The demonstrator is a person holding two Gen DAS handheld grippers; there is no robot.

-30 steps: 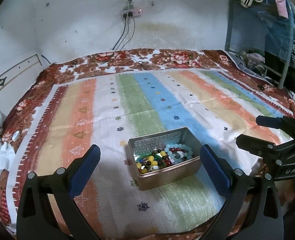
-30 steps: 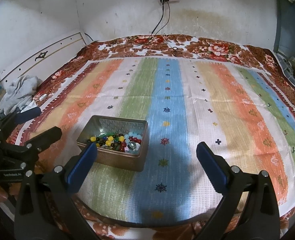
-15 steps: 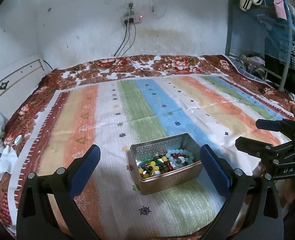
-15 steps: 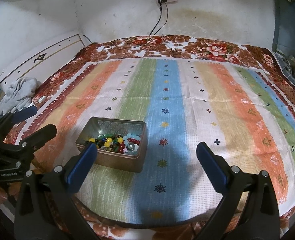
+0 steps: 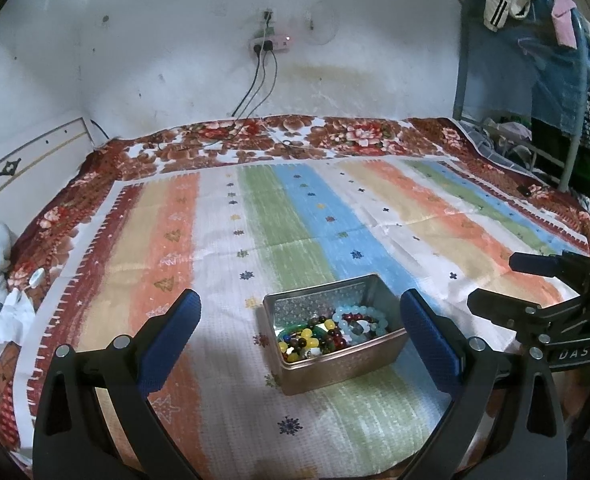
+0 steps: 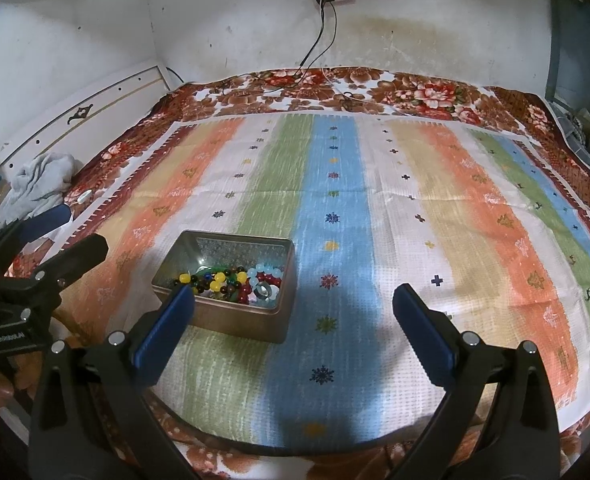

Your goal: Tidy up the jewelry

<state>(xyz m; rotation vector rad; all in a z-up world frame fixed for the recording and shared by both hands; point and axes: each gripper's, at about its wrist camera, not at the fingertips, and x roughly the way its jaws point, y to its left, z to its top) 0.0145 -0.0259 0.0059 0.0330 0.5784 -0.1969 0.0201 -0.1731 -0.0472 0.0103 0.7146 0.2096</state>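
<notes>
tin [image 5: 337,364] w/ bead jewelry [image 5: 331,332] on striped cloth [image 5: 215,272] | L grip [image 5: 300,326] fingers wide, empty, just before tin | R grip [image 6: 293,308] wide, empty, right of tin

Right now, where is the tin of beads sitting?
The metal tin rests on the striped bedspread near its front edge, between the left gripper's open fingers in the left view and left of the right gripper.

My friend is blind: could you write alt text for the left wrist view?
An open metal tin of colourful bead bracelets sits on a striped bedspread, framed by the open left gripper. The right gripper, also open, reaches in from the right.
</notes>
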